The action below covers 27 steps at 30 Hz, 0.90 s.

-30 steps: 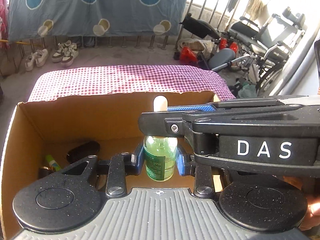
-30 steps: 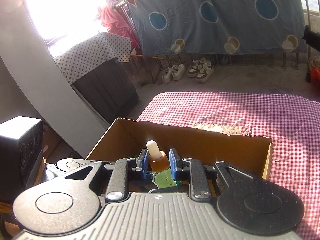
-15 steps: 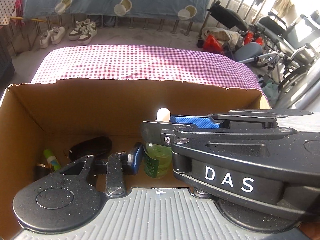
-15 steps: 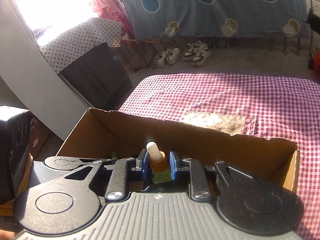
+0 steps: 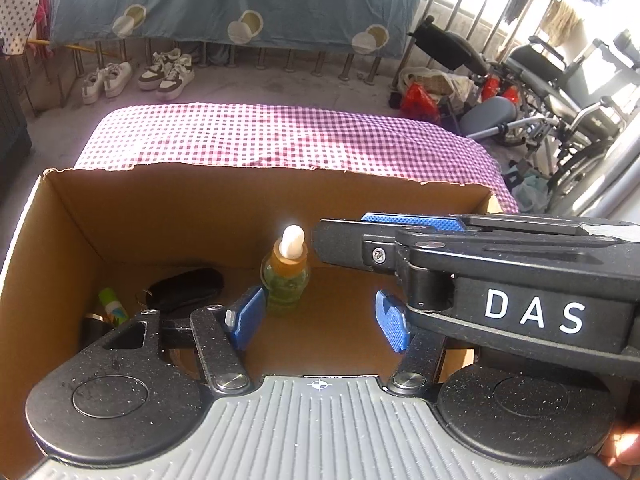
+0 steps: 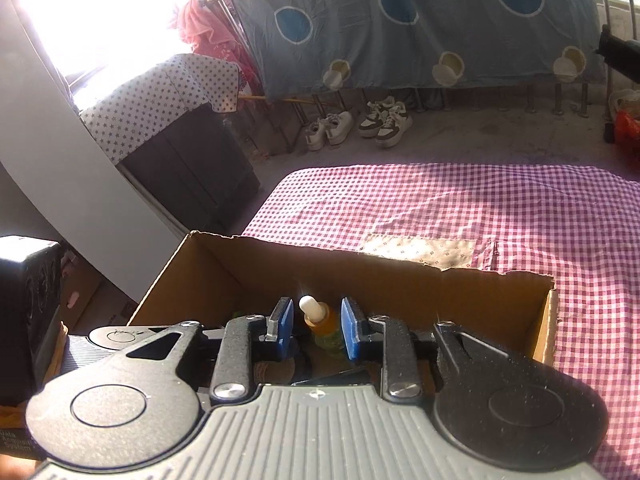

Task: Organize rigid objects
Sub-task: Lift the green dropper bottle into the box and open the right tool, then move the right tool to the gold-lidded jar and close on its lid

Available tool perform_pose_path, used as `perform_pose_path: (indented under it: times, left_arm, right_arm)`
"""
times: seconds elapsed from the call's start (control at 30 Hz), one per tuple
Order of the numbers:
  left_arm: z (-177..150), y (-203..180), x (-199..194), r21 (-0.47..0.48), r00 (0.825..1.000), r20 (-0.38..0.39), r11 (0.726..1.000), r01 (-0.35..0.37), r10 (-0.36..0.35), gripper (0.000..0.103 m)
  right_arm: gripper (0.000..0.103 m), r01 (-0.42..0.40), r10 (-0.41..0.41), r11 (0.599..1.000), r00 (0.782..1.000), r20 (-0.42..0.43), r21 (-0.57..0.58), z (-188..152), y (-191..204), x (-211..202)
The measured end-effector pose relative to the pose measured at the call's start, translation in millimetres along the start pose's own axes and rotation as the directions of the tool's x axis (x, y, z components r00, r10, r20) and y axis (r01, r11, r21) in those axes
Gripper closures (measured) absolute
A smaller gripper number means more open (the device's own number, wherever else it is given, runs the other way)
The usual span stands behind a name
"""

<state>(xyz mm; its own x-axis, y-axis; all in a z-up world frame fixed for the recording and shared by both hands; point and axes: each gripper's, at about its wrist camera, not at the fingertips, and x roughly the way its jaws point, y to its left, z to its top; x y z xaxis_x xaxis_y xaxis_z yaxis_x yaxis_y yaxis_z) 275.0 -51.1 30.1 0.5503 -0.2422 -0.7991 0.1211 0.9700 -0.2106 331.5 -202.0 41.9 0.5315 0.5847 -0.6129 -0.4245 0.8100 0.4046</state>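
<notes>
- While the dropper bottle (image 5: 285, 280) stands upright on the floor of the box (image 5: 168, 208), both tools sit around it with pads off it.
- Left tool (image 5: 316, 318): jaws opening, blue pads (image 5: 248, 316) well apart; bottle just beyond the left pad, nearer it than the right one, not gripped.
- Right tool (image 6: 316, 326): jaws opening slightly, gap shows on both sides of the bottle (image 6: 320, 322), which stands between the pads (image 6: 350, 330); not pressed.
- In the left view, the right tool's arm (image 5: 500, 280) crosses from the right, marked DAS, tip just beside the bottle's cap.
- Bottle: white rubber bulb, amber neck, green liquid below.
- Box is open cardboard, torn top edge, on a bench with a checked cloth (image 6: 460, 208).
- Left corner of the box: dark oval case (image 5: 188, 286), green-capped tube (image 5: 112, 304), dark round item partly hidden behind the tool, cannot tell what.
- Background: shoes (image 5: 136, 76) on the floor, blue sheet (image 5: 240, 0) on a rail, wheelchair (image 5: 560, 92) at right.
- Fingertip of a hand (image 5: 622, 450) at the bottom right edge of the left view.
</notes>
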Motion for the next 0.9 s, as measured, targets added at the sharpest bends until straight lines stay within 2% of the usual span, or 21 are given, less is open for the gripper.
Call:
perform_pose_path:
  times: [0.17, 0.27, 0.33, 0.53, 0.6, 0.67, 0.73, 0.9]
  left_arm:
    - [-10.8, -3.0, -33.5, 0.013, 0.998, 0.036, 0.999, 0.045, -0.045, 0.032]
    - [-24.8, -5.0, -65.1, 0.061, 0.993, 0.078, 0.995, 0.081, -0.086, 0.024]
    - [-36.3, -6.4, -86.4, 0.099, 0.988, 0.108, 0.99, 0.1, -0.11, 0.02]
    - [-88.4, -5.4, -142.1, 0.198, 0.964, 0.18, 0.968, 0.157, -0.193, 0.005]
    - [-113.4, -4.0, -149.9, 0.226, 0.96, 0.181, 0.959, 0.172, -0.215, 0.004]
    - [-132.7, -3.3, -149.7, 0.248, 0.961, 0.164, 0.952, 0.18, -0.225, 0.004]
    - [-151.5, -3.4, -145.3, 0.269, 0.964, 0.145, 0.947, 0.177, -0.221, 0.004]
    - [-184.9, -9.6, -120.9, 0.295, 0.97, 0.104, 0.938, 0.18, -0.219, 0.004]
  right_arm:
    - [0.074, -0.03, 0.025, 0.998, 0.996, 0.082, 0.054, -15.4, 3.6, -59.6]
    - [0.067, -0.089, 0.074, 0.991, 0.986, 0.147, 0.098, -38.2, 5.5, -104.2]
    - [0.062, -0.111, 0.088, 0.989, 0.975, 0.203, 0.101, -58.9, 11.2, -136.6]
    - [0.062, -0.213, 0.156, 0.967, 0.929, 0.337, 0.14, -135.0, 27.4, -212.7]
    - [0.062, -0.239, 0.167, 0.956, 0.919, 0.358, 0.168, -158.5, 30.4, -222.4]
    - [0.062, -0.249, 0.164, 0.947, 0.918, 0.362, 0.202, -179.2, 32.6, -224.0]
    - [0.062, -0.239, 0.146, 0.939, 0.927, 0.345, 0.246, -199.7, 34.8, -217.6]
    - [0.062, -0.215, 0.123, 0.917, 0.953, 0.276, 0.335, -224.3, 33.0, -179.1]
